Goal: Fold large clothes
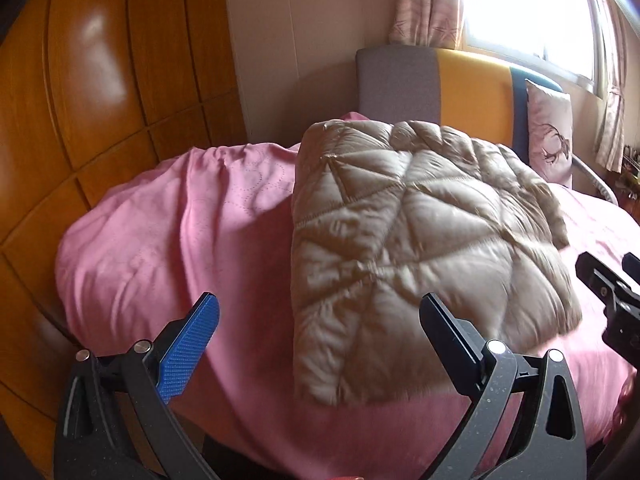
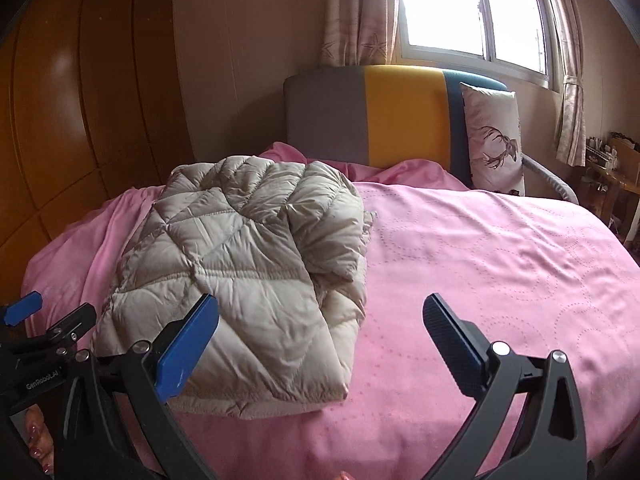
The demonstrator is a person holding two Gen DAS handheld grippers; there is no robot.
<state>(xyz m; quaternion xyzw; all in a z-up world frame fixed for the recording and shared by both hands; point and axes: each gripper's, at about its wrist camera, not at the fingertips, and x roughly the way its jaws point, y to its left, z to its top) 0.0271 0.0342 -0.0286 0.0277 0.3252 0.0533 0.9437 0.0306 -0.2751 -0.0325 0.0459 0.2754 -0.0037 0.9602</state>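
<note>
Nearest us, our left gripper (image 1: 320,336) hangs with its jaws spread wide and empty, the folded beige quilted jacket (image 1: 408,248) lying straight ahead of it. Our right gripper (image 2: 320,336) is equally splayed and holds nothing; from there the jacket (image 2: 248,280) sits ahead and to the left, so we judge the left hand nearer. Its long axis runs away from us toward the grey-yellow-blue headboard (image 2: 400,112). It rests on the pink bedspread (image 2: 500,264), left of centre. A deer-print pillow (image 2: 494,140) leans beneath the window (image 2: 472,8); wooden wardrobe doors (image 1: 100,100) stand left.
</note>
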